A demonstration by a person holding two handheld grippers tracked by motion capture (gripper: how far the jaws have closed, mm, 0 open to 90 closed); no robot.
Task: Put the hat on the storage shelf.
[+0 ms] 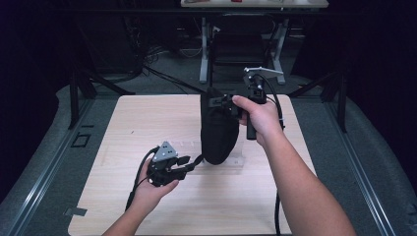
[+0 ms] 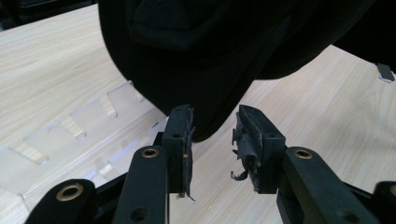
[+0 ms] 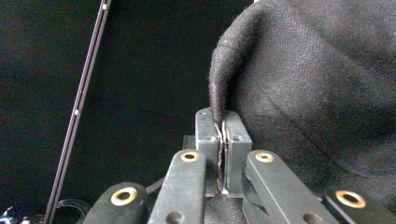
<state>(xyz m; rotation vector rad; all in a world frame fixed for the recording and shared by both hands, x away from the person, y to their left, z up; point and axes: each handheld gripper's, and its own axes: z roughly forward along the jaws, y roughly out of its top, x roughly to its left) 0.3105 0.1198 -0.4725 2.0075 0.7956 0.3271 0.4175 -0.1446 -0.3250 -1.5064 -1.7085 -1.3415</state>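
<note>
The right gripper [image 3: 223, 122] has its jaws pressed together on a folded edge of the black cloth pouch [image 1: 219, 129], pinching the fabric at its top so the pouch hangs with its long axis upright above the wooden table [image 1: 147, 118]. In the left gripper view the left gripper [image 2: 214, 126] has its jaws apart with nothing pressed between the pads [image 2: 180, 140]; the pouch's rounded lower end sits just beyond them at twelve o'clock. From above, the pouch bottom lies at about two o'clock from the left gripper [image 1: 188, 163], close by, so that hand is nearer the free end. A clear plastic tray [image 2: 79, 140] lies flat on the table beneath, at ten o'clock from those jaws
</note>
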